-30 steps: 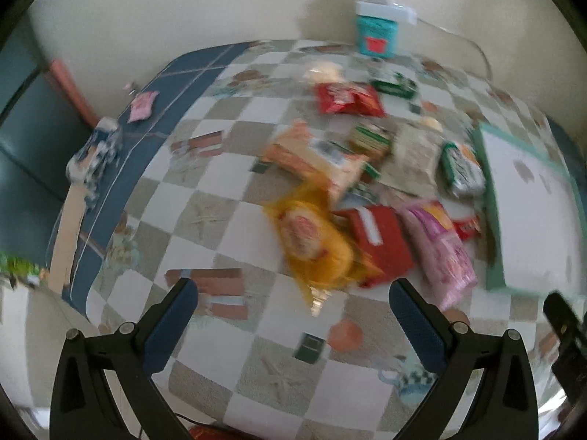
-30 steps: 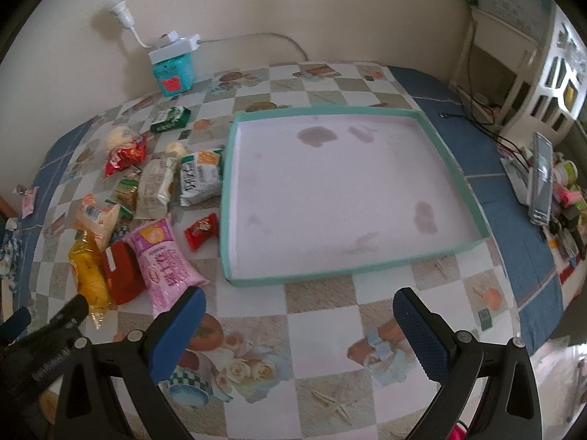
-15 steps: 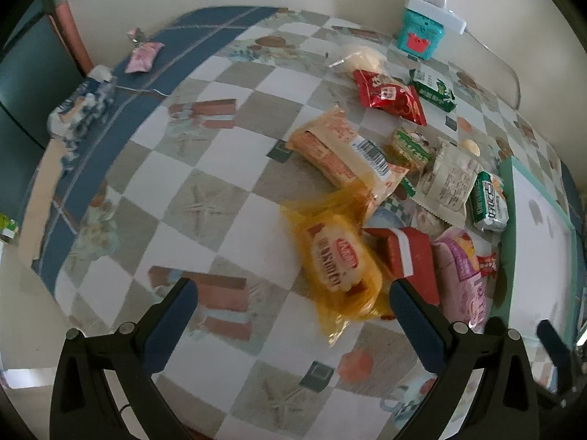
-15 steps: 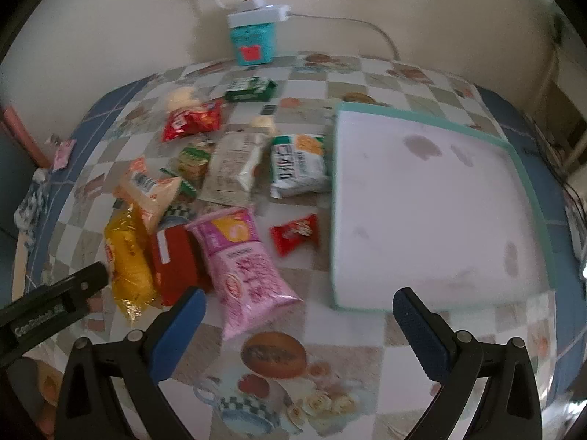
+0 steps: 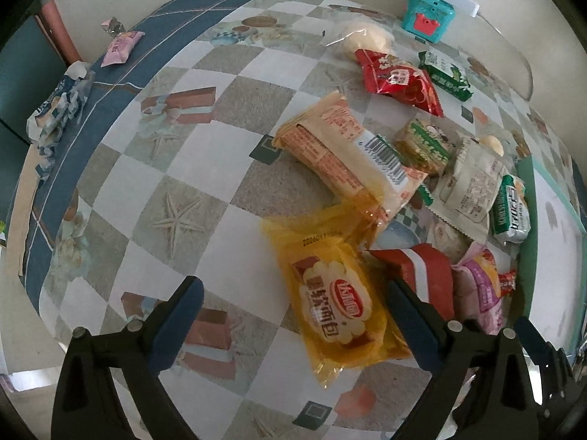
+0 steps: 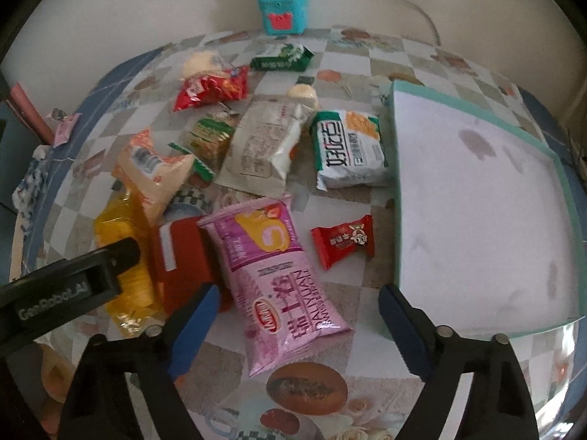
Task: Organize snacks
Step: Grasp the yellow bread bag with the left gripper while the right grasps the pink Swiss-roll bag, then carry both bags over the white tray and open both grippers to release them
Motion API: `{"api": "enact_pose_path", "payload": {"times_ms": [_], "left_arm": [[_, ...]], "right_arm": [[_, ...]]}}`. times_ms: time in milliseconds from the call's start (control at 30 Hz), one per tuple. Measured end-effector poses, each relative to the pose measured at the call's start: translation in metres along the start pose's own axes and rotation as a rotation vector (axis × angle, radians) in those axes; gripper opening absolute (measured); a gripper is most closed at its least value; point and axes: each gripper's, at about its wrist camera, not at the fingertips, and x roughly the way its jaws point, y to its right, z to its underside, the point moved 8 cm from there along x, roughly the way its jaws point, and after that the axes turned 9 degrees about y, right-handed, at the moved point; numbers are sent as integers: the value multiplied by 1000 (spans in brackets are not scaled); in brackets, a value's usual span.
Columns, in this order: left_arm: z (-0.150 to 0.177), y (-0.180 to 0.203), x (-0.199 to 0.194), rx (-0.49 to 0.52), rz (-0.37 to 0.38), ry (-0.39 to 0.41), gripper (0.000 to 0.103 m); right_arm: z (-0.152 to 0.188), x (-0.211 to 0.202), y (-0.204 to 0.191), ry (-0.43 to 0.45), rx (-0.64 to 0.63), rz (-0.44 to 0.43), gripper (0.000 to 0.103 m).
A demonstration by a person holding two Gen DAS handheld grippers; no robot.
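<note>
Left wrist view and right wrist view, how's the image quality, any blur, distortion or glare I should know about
Left wrist view: sharp, print on the yellow bun pack readable; fisheye bows the checkered tablecloth. Right wrist view: also sharp, pink snack bag lettering legible; the teal tray edges curve, its white floor looks washed out.

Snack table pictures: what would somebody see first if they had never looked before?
Probably the bright yellow bread packet, lying between the open left gripper fingers. Next, the long pink snack bag in front of the open right gripper, and the big teal-rimmed tray to its right, with no snacks inside.
</note>
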Motion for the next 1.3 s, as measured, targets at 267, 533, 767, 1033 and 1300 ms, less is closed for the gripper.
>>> {"api": "enact_pose_path", "payload": {"times_ms": [267,533,767,1033,1300], "left_arm": [[-1,-9,11,-6,8,-17,70],[6,-13,11,-7,-7,-10,42],[6,-17,-7,-17,-42,25,42],[-11,-6,-48,7,-66,101,42],[-19,37,-77,69,-62,135,42]], "right_arm": [[2,9,-10,-17,-2,-46,59],[0,4,-9,-15,25,-72,45],[-10,-15,-8,18,40,-113,44],[-26,-45,-2,96,61,-145,44],[-44,-70,25,166,117,-143,44]]}}
